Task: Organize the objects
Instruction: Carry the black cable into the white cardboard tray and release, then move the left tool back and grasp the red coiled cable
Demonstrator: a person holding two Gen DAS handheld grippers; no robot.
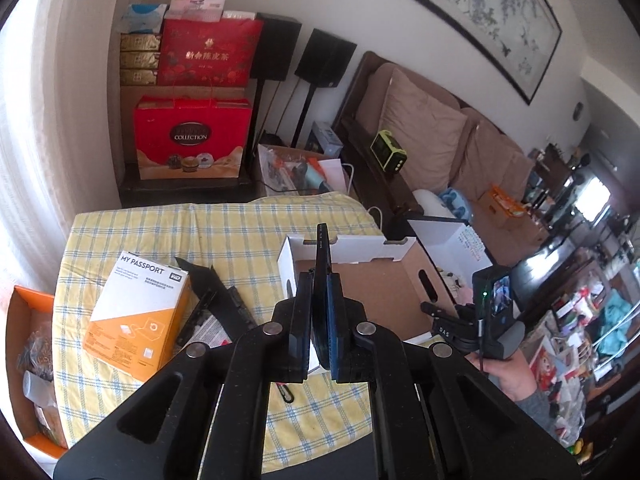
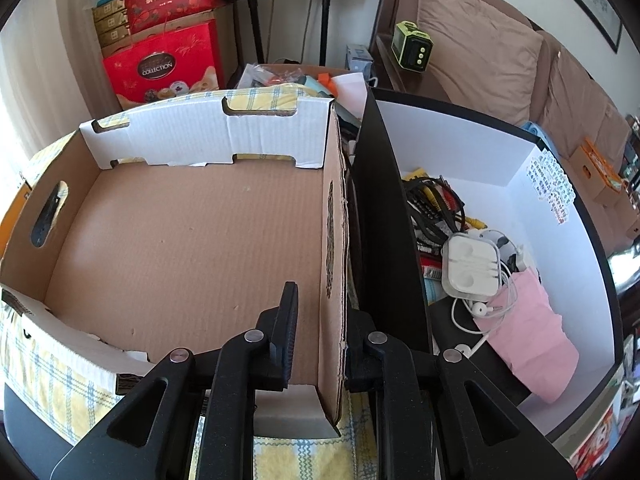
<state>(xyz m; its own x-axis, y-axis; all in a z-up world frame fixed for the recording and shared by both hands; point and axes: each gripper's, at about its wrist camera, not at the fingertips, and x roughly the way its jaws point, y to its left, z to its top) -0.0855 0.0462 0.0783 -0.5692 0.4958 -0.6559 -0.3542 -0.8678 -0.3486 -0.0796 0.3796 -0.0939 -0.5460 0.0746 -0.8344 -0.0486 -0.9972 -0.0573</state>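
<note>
My left gripper (image 1: 319, 280) is shut on a thin black slab (image 1: 323, 240), perhaps a portable drive, held edge-on above the yellow checked tablecloth (image 1: 224, 232). Below it to the left lie a white and orange MY PASSPORT box (image 1: 136, 312) and its black insert (image 1: 212, 300). Just beyond stands an empty cardboard box (image 1: 380, 280). My right gripper (image 2: 326, 304) straddles that cardboard box's right wall (image 2: 334, 220). One finger (image 2: 288, 328) is inside and stands a little off the wall. A hand (image 1: 512, 376) holds this right gripper (image 1: 434, 312) at the box's right side.
Right of the cardboard box is a black box with a white inside (image 2: 560, 208), holding cables (image 2: 436, 200), a white earphone case (image 2: 472, 264) and a pink pouch (image 2: 524, 332). An orange box (image 1: 24, 320) sits off the table's left edge. Red gift boxes (image 1: 192, 140) and a sofa (image 1: 432, 132) lie beyond.
</note>
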